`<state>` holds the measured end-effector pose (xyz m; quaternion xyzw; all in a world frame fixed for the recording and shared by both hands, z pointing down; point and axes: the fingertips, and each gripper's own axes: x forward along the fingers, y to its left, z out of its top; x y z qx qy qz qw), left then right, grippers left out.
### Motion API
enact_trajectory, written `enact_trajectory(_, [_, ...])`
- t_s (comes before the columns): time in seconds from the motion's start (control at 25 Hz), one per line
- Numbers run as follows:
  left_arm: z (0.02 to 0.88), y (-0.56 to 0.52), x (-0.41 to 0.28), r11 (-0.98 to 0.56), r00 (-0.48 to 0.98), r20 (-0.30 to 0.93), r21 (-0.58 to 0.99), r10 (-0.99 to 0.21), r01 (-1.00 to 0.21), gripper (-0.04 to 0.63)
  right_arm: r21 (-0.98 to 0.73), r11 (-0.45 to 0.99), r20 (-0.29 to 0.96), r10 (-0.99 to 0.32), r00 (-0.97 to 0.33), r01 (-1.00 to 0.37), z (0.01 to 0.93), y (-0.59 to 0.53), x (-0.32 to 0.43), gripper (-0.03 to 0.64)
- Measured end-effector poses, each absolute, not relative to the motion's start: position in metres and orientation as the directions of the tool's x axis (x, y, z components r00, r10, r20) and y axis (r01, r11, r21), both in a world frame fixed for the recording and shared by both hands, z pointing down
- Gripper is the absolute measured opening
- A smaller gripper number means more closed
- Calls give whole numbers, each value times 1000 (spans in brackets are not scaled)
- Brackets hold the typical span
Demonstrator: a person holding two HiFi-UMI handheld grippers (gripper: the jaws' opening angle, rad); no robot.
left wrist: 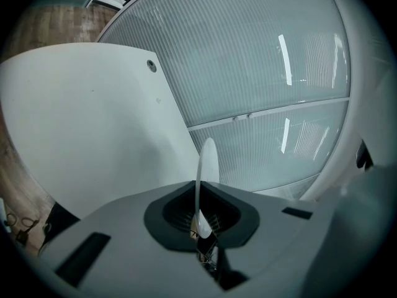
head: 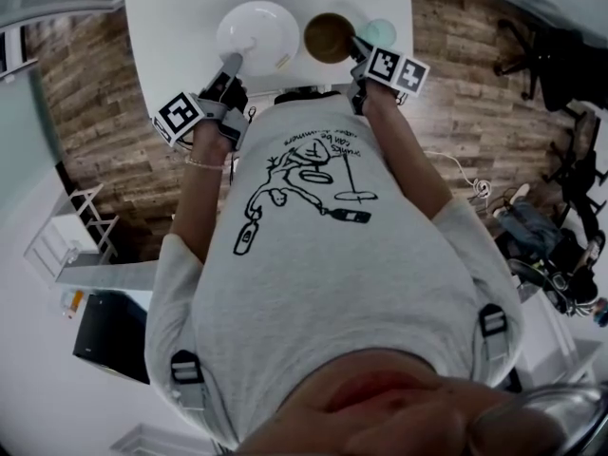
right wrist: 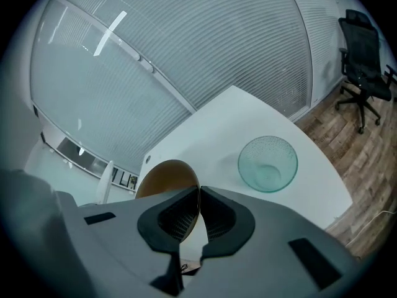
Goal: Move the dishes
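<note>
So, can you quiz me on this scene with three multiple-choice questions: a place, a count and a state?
1. Where is the glass bowl?
A) on the floor
B) on the white table, beside the brown bowl
C) inside a cupboard

2. How many dishes does the head view show?
A) three
B) one
C) six

3. The right hand-held gripper is:
A) wide open, empty
B) shut on the brown bowl's rim
C) lying on the floor

Answers:
1 B, it sits on the tabletop by the brown bowl.
2 A, white dish, brown bowl, glass bowl.
3 B, its jaws pinch the rim.
</note>
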<state>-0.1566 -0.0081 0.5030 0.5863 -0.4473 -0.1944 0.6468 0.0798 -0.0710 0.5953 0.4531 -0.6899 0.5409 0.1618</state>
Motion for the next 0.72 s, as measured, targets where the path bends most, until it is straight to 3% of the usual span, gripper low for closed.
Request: enact_trajectory(0.72, [505, -1, -162, 254, 508, 368, 925, -778, -281, 11, -527, -81, 773, -459, -437, -846, 660, -76, 90, 41])
